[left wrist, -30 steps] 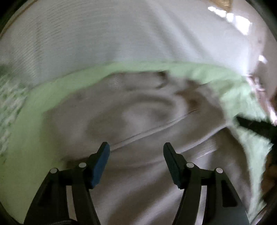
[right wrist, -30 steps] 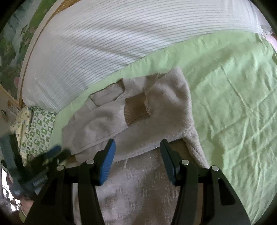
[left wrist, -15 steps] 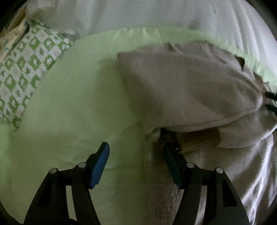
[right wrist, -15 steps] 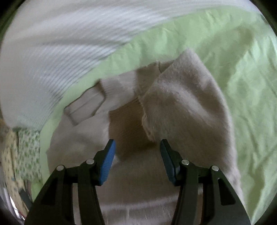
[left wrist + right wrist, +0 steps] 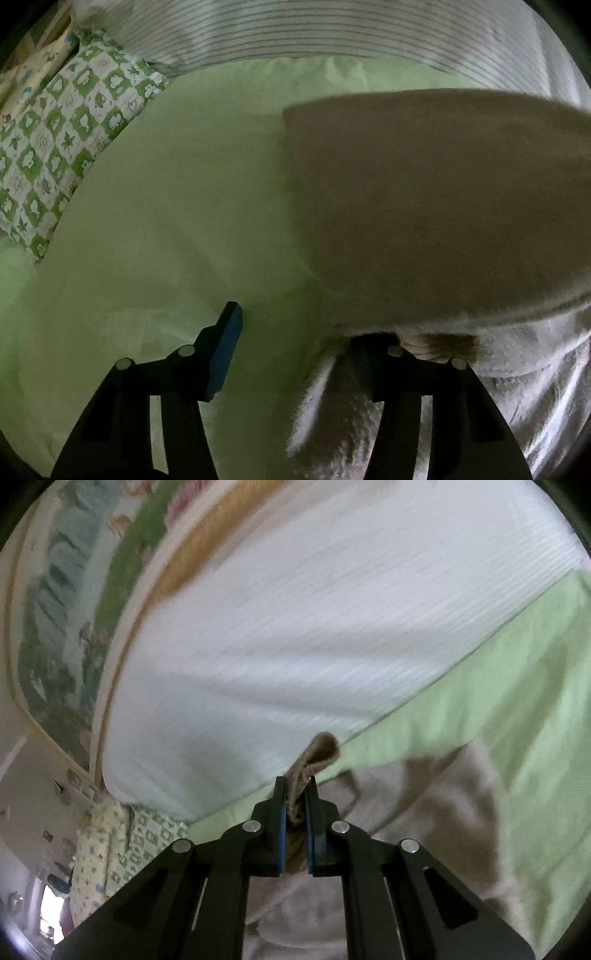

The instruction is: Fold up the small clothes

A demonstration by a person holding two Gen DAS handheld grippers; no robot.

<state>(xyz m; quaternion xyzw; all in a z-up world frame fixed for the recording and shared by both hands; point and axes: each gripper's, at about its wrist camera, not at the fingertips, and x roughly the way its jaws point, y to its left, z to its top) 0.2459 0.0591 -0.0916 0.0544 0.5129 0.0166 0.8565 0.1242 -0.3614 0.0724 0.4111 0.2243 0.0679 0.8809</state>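
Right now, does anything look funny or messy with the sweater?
Yes. The right tongs have just closed on a brown cuff, which sticks up in a crumpled loop. The sweater lies bunched on the green sheet, and one finger of the open left tongs is buried under its edge.

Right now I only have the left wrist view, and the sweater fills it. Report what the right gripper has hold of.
Observer: The right gripper is shut on a brown ribbed band of the sweater; its jaws have just been closing.
Operator: Say how the band sits in the jaws.
Observer: It is doubled over, and a loop of it pokes out past the fingertips.
Operator: Tell me what lies beyond that gripper.
Observer: Past the white striped pillow there is a painted panel with a tan border, which your view lacks.
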